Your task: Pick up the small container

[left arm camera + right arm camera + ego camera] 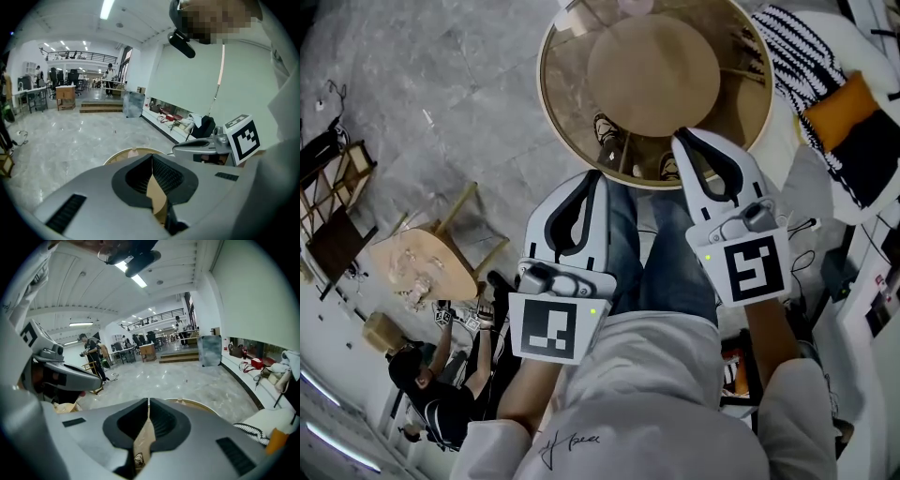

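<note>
1. Grey polished floor (441, 75) fills a large bright hall; in the gripper views there are desks and people far at the back.
2. On this floor stands a round surface (548, 84) with a wooden rim and a glass top. A round wooden disc (652, 75) shows at its middle, and the person's shoes (605, 131) are seen through the glass.
3. A small pale thing (133, 151) sits at the far rim of the surface. It is perhaps the small container, but it is too small to tell for sure. It is well apart from both tools.
4. The left tool (595, 178) is above the near rim of the surface. Its jaws are closed, tip against tip, and nothing is between them.
5. The right tool (684, 141) is beside it, over the glass near the same rim. Its jaws are also closed and hold nothing.
6. Each tool carries a cube with a square marker (548, 328).
7. Between the tools the person's jeans (666, 253) show.
8. To the right of the surface lies a black and white striped cloth (806, 56) with an orange piece (839, 112).
9. At the left stands a low wooden chair (422, 262), and near it is a person in dark clothes (422, 394).
</note>
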